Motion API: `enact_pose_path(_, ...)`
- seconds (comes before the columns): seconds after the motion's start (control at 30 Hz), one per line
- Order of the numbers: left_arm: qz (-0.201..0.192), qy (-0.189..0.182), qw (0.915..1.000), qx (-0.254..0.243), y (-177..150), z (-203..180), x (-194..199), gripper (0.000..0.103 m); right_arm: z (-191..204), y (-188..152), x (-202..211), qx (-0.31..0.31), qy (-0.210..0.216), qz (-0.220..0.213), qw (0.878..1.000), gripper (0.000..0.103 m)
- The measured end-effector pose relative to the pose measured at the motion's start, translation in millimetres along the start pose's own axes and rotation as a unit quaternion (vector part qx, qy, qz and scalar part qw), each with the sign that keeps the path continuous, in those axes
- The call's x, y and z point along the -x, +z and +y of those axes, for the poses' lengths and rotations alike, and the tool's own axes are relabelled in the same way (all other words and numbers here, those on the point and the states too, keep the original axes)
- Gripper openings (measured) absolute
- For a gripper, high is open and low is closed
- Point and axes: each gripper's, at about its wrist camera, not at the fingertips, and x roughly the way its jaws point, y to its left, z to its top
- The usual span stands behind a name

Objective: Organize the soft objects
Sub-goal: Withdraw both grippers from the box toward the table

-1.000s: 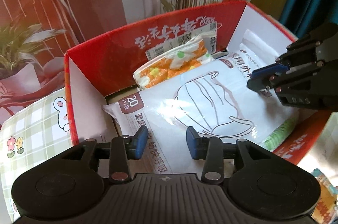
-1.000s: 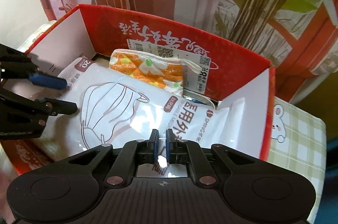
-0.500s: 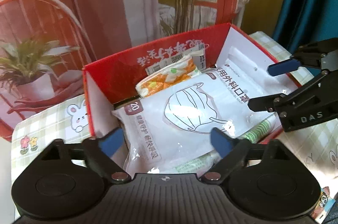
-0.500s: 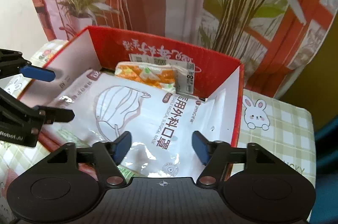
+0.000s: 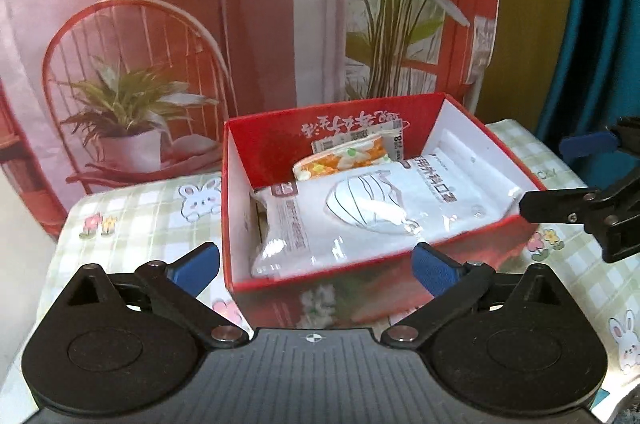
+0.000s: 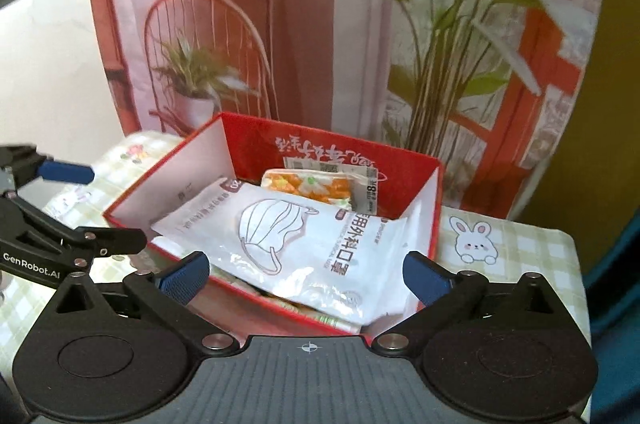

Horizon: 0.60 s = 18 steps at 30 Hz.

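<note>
I have both tools above the near edge of the red box (image 5: pixel 280 144), which sits on a checked tablecloth (image 5: pixel 136 208) printed with rabbits and flowers. My left gripper (image 5: pixel 316 266) has its jaws opening, spread wide with nothing between the blue pads, and my right gripper (image 6: pixel 308 274) is likewise opening wide and carries nothing. Inside the box the white pack of face masks (image 5: pixel 372 208) lies flat on top, reaching almost from one side wall to the other. Behind it, against the back wall, an orange flowered packet (image 6: pixel 308 184) leans with a barcode tag beside it. From the right view a green-edged packet (image 6: pixel 320 316) peeks out under the mask pack at the near wall. A printed backdrop (image 6: pixel 280 24) of chairs and plants stands behind the table.
</note>
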Motion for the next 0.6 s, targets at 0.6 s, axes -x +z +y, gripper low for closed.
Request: enact_pose_path(0.6, 0.019, -0.066, 0.9975, 0.019, -83, -48, 17, 0.103, 2, -130, 47, -0.043, 0.020, 0.027, 0.999, 0.102)
